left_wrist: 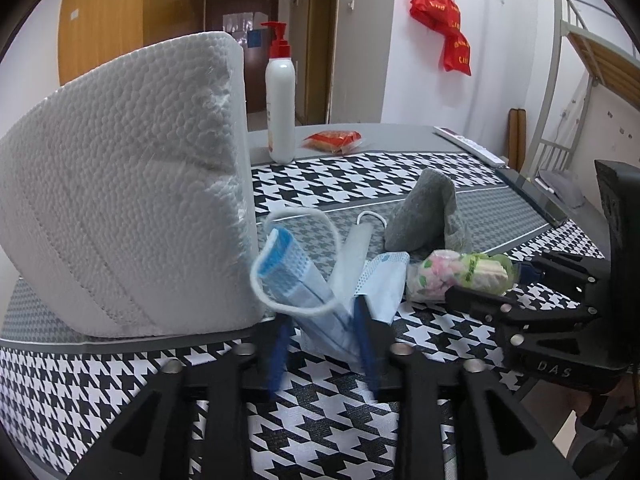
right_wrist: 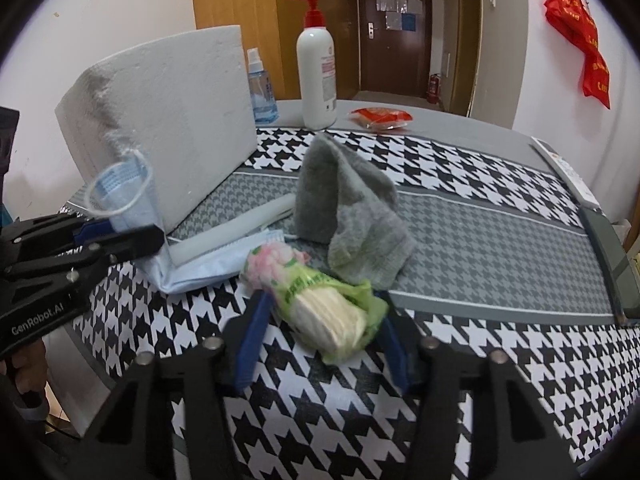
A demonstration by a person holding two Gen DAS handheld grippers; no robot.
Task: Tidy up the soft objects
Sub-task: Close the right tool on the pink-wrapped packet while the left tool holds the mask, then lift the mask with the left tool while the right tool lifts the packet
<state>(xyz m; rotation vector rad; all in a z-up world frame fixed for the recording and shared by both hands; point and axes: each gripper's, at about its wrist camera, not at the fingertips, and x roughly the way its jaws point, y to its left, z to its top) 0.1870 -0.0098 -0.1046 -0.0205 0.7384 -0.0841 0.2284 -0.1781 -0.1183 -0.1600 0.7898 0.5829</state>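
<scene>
Here, two face masks (left_wrist: 296, 276), perhaps more, one grey cloth (right_wrist: 352, 208), one foam block (left_wrist: 132, 184); left gripper (left_wrist: 320, 320) part-open around a mask, right gripper (right_wrist: 324, 320) straddling one cotton-pad bag (right_wrist: 320, 304), grip unclear.

There are two face masks: one mask (left_wrist: 288, 276) stands folded between blue fingers, and a second mask (right_wrist: 208, 260) lies flat on the cloth. One foam block (right_wrist: 168, 120) is there. One grey towel (right_wrist: 348, 200) is crumpled in a heap. One small green bag (right_wrist: 328, 308) holds pale cotton pads. There are two bottles: one white pump bottle (right_wrist: 316, 72) with a red top, and one small blue spray bottle (right_wrist: 262, 92) behind the foam. One red packet (right_wrist: 380, 117) lies at the far edge. One red bag (right_wrist: 584, 48) hangs on the wall. Two black grippers are seen, one left gripper (left_wrist: 320, 340) and one right gripper (right_wrist: 320, 344).
</scene>
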